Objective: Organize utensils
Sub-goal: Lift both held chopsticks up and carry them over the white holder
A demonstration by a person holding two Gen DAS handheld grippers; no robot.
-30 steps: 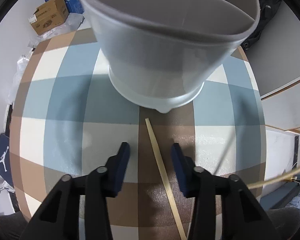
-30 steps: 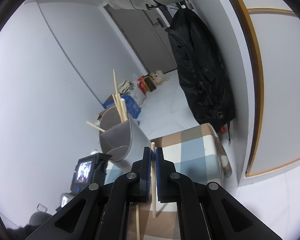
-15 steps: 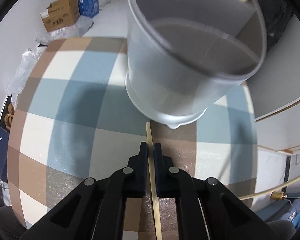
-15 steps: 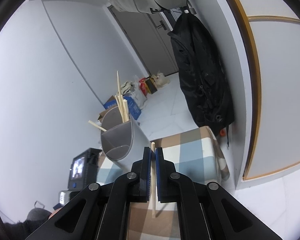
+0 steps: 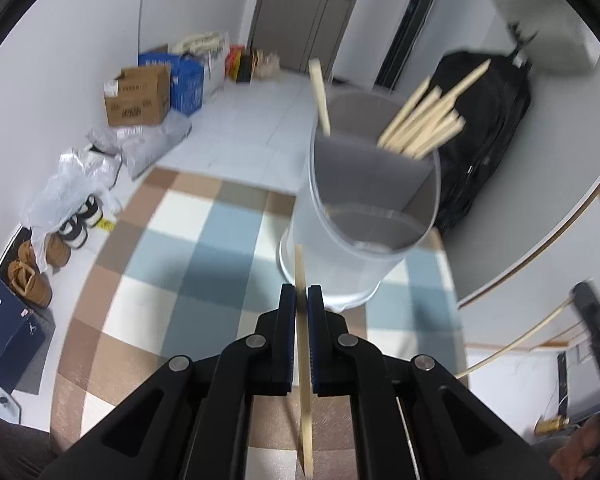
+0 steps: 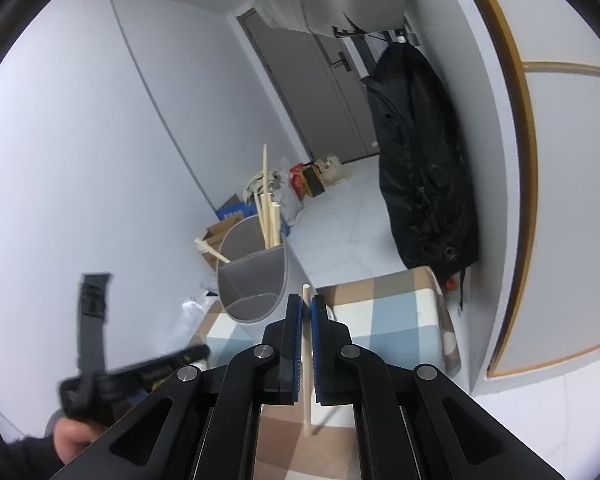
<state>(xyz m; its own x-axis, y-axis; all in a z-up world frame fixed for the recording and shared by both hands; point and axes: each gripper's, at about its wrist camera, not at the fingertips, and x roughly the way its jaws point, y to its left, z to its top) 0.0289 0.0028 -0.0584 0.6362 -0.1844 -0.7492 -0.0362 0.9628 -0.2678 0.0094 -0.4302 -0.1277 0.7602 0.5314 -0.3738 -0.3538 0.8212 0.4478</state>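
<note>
Two chopsticks were in hand. My left claw (image 5: 301, 294) was clamped on one chopstick (image 5: 304, 380), lifted above the checked desk (image 5: 172, 240), its tip just short of the grey divided holder (image 5: 364, 216). My right claw (image 6: 306, 304) was closed on a second chopstick (image 6: 307, 360), held upright, the same holder (image 6: 256, 276) near its left. Bundled chopsticks (image 5: 424, 120) filled the far compartment; a single stick (image 5: 320, 96) leaned at the rim. Risks, as I judged: the thin stick could pivot in my pinch and miss the mouth; a tip striking the rim could tip the light holder; both claws converging could clash.
</note>
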